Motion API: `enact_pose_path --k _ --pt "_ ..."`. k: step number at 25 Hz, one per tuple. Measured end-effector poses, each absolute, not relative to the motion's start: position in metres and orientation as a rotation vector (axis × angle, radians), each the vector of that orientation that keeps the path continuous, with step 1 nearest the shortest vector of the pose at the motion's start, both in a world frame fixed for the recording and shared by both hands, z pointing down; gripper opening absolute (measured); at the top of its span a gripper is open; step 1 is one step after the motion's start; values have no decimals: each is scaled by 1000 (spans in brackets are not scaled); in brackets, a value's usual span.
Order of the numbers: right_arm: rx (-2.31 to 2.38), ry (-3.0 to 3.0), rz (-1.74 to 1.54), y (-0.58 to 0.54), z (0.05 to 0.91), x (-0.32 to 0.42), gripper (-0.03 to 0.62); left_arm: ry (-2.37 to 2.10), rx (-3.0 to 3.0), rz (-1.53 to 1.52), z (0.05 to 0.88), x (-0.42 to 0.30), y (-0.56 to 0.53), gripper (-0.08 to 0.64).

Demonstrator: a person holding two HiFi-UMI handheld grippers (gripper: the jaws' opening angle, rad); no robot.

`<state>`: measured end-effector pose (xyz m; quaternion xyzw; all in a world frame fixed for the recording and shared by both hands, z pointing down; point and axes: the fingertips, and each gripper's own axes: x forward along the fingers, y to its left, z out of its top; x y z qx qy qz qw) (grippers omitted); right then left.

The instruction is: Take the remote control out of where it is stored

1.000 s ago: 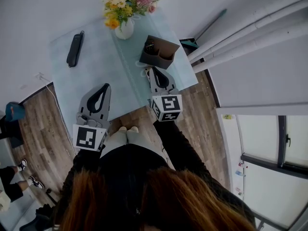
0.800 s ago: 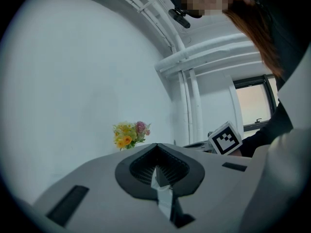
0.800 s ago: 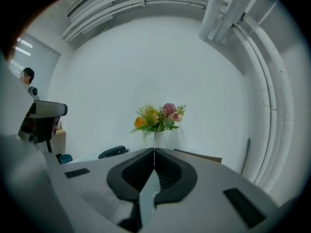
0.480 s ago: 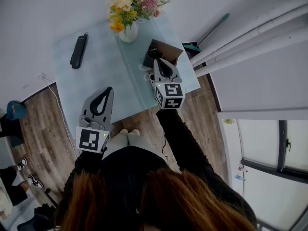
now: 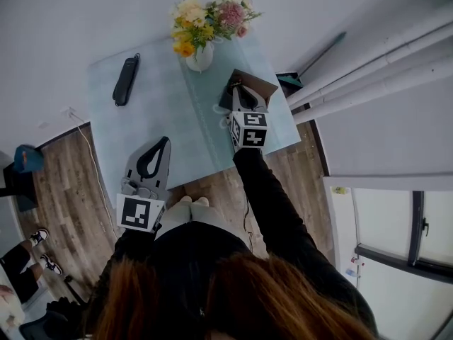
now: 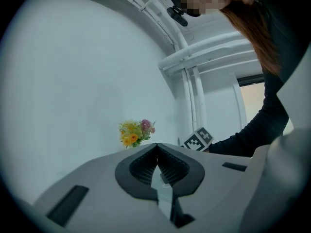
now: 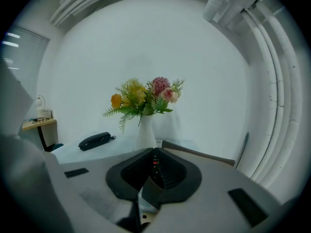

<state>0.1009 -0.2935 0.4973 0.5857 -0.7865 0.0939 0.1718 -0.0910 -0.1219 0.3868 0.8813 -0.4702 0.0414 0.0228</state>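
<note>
The right gripper [image 5: 241,91] has reached forward over the pale blue surface [image 5: 156,119] to the open brown box [image 5: 260,85], its jaws all but together and gripping nothing. Inside the box stands the slim dark remote control [image 7: 155,166] with a red button. The left gripper [image 5: 165,142] has hardly moved, jaws closed and empty.

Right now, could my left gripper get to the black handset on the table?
Probably yes. The left gripper hangs at the near edge of the table, and nothing stands between it and the black handset near the far left corner. Its jaws are together, so they'd need opening first.
</note>
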Motion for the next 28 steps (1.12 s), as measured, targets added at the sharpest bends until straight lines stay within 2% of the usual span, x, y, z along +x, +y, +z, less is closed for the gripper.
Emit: enact_pose_path --k 3,12,28 --pt "1654 -2197 309 -306 513 103 94 -1471 2726 128 387 -95 -123 5" --pt "1662 -2122 386 -319 545 105 209 -1508 2708 125 385 -106 -120 5" --pt "1631 -2070 291 -337 558 109 216 -1595 2639 152 388 -126 -113 5"
